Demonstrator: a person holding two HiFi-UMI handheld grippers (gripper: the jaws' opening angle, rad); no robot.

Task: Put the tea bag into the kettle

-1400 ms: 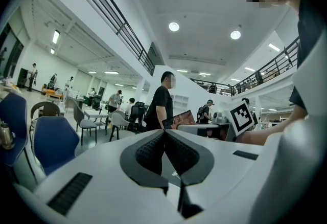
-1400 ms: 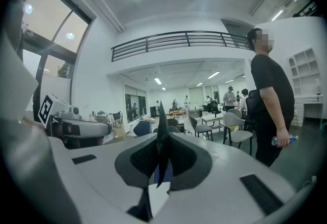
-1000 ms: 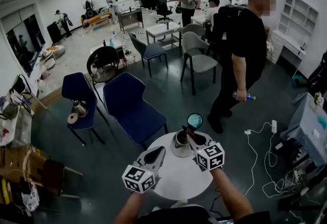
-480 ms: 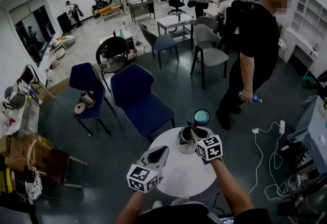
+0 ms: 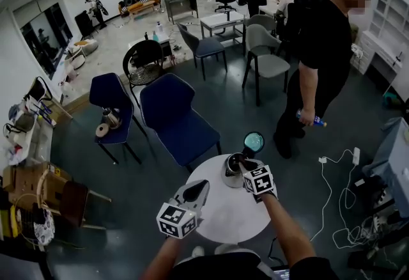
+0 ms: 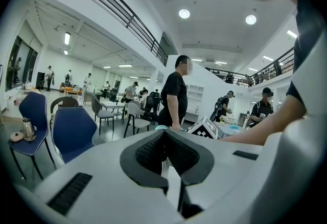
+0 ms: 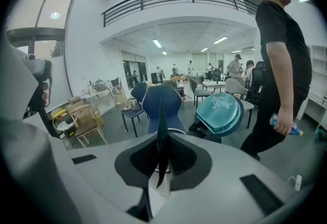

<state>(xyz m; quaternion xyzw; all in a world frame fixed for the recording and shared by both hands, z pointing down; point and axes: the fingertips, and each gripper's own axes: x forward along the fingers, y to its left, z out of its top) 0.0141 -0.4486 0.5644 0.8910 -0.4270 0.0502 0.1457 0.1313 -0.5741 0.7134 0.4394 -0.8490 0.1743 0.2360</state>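
A steel kettle point(image 5: 231, 169) stands at the far edge of the round white table point(image 5: 223, 216), its teal lid point(image 5: 254, 142) tipped open. My right gripper point(image 5: 243, 165) hovers at the kettle's mouth. In the right gripper view the right gripper point(image 7: 161, 159) is shut on a thin tea bag point(image 7: 161, 183), pale paper showing below the pads, with the open lid point(image 7: 220, 114) just ahead to the right. My left gripper point(image 5: 201, 186) hangs over the table's near left part, apart from the kettle. In its own view the left gripper point(image 6: 164, 141) is shut, pads meeting.
A large blue chair point(image 5: 176, 120) stands just beyond the table. A smaller blue chair point(image 5: 110, 103) to the left carries a small pot. A person in black point(image 5: 319, 61) stands to the right holding a bottle. White cables point(image 5: 339, 189) lie on the floor at right.
The head view has shifted a little. Both grippers keep nearly the same place relative to the kettle, and the lid stays open.
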